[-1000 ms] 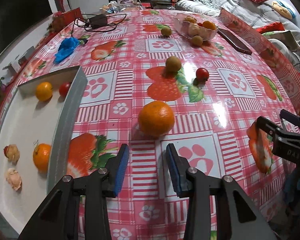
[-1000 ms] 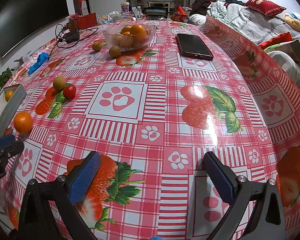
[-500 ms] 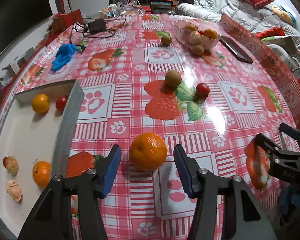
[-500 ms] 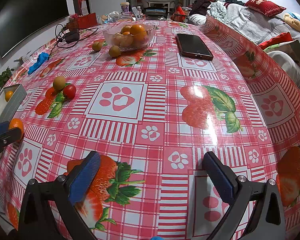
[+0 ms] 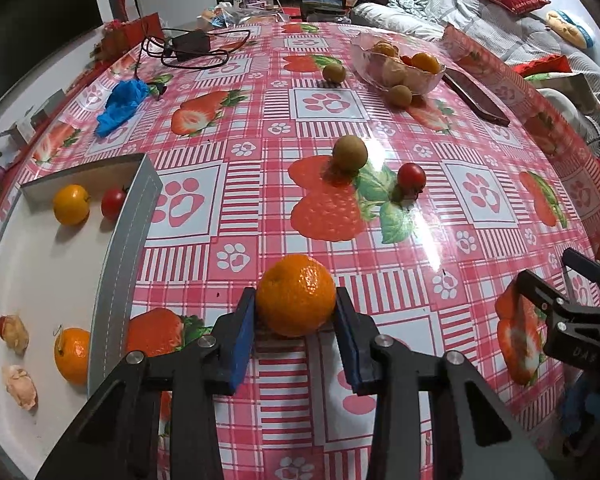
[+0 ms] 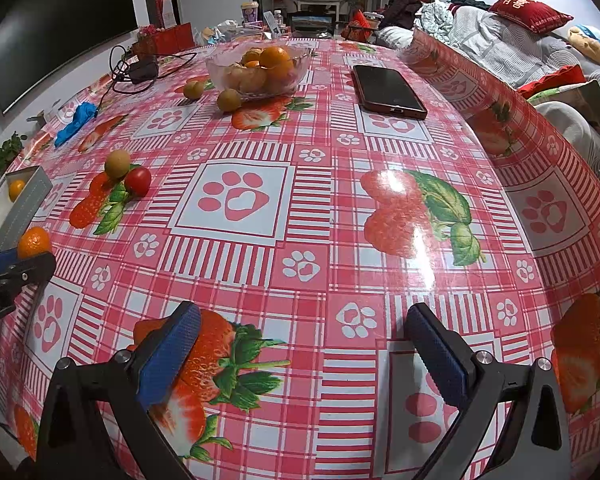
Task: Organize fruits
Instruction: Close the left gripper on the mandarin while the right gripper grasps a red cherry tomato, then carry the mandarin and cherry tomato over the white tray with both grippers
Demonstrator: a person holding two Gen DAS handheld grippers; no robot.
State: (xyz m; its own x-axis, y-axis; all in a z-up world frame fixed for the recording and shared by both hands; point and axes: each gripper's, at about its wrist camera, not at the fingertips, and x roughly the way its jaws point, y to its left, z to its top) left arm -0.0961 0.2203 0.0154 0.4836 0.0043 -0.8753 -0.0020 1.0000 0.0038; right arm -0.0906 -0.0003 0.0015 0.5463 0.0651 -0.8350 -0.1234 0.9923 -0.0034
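The round orange tangerine (image 5: 296,295) sat on the tabletop (image 5: 420,240) beside the white tray (image 5: 116,280), the downward-tilted left gripper (image 5: 295,334) closing, pads touching its sides, while the right gripper (image 6: 302,356) hung released; only the right view showed "bot.AI" lettering.

A glossy red-and-white checked tablecloth (image 5: 260,152) printed with paw prints and strawberries covers the table. The round bright orange mandarin (image 5: 296,295) sits between blue pads (image 5: 242,340) on black fingers, near a grey-walled white tray (image 5: 120,248). Farther off lie a small red tomato (image 5: 411,177), a brownish-green round fruit (image 5: 350,153) and a crumpled blue cloth (image 5: 122,100).
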